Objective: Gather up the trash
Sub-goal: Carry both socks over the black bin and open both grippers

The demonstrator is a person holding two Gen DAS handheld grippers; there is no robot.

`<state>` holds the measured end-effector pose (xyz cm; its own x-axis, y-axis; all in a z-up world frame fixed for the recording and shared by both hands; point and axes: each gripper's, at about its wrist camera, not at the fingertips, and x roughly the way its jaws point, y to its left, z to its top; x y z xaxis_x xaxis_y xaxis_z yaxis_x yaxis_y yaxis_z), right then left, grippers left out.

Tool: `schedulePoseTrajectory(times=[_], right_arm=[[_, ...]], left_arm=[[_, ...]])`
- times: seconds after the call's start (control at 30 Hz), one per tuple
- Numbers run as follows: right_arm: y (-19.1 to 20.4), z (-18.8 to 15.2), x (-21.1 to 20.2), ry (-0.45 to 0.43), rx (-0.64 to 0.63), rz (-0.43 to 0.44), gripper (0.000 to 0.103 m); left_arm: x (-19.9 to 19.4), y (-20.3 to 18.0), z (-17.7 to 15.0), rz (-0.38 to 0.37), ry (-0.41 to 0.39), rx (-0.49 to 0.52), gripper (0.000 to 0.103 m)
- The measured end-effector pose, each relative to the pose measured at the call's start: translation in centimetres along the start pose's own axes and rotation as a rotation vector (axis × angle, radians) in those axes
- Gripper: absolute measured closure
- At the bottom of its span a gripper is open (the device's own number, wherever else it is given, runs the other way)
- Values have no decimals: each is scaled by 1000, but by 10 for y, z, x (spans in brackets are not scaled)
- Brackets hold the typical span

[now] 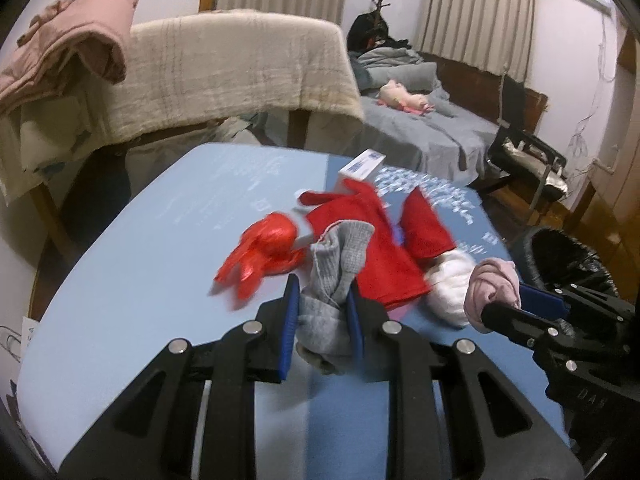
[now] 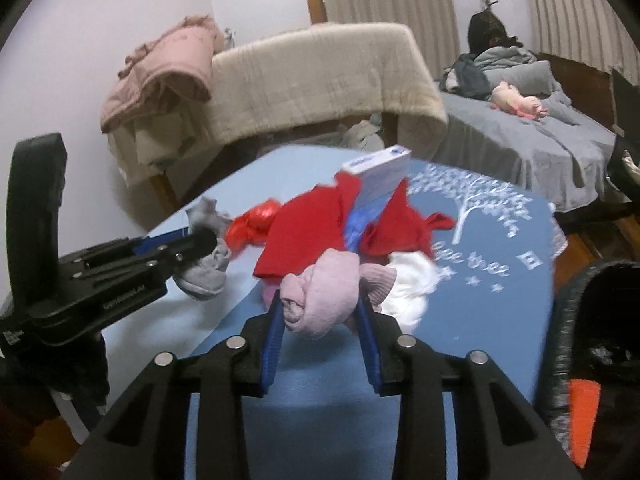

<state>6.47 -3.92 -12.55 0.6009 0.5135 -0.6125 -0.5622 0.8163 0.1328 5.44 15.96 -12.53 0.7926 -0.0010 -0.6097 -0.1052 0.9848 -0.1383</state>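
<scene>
My left gripper [image 1: 322, 300] is shut on a grey sock [image 1: 336, 280] and holds it just above the blue table [image 1: 140, 280]. It also shows in the right wrist view [image 2: 200, 240] with the grey sock [image 2: 208, 268]. My right gripper [image 2: 320, 312] is shut on a pink sock [image 2: 320, 296]; it shows in the left wrist view [image 1: 504, 304] with the pink sock [image 1: 492, 284]. On the table lie a red cloth [image 1: 360, 240], a crumpled red plastic bag [image 1: 264, 252], a white cloth [image 1: 452, 284] and a white-blue box [image 1: 362, 166].
A black-lined trash bin [image 1: 568, 260] stands by the table's right edge; it shows in the right wrist view [image 2: 600, 320] with an orange item inside. A chair draped with a beige blanket [image 1: 240, 64] stands behind the table. A bed [image 1: 432, 128] is at the back right.
</scene>
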Motion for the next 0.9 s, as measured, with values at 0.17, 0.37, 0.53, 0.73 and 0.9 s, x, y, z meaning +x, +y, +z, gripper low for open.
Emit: schedulePoseTrajectory(times=[0.17,0.37,0.53,0.73,0.9], right_arm=[[-33,3,-31,-40,55,-65,68],[-76,-1,-63,-76,121,-174,68],[-116,-12,-92,-97,179,-274,68],[-163,-27,-126,-119,248,-381,68],[-195,-39,-148,-132,298,-455,68]], left_arm=[[-5,-32,12,-58,-29,24,81],[-3,-79,20,-155,-40,76,81],[3,-131,22,-253,-39,141,81],[15,-192,21,-362,-26,207,81],[24,-236,20,-433,-19,248,81]])
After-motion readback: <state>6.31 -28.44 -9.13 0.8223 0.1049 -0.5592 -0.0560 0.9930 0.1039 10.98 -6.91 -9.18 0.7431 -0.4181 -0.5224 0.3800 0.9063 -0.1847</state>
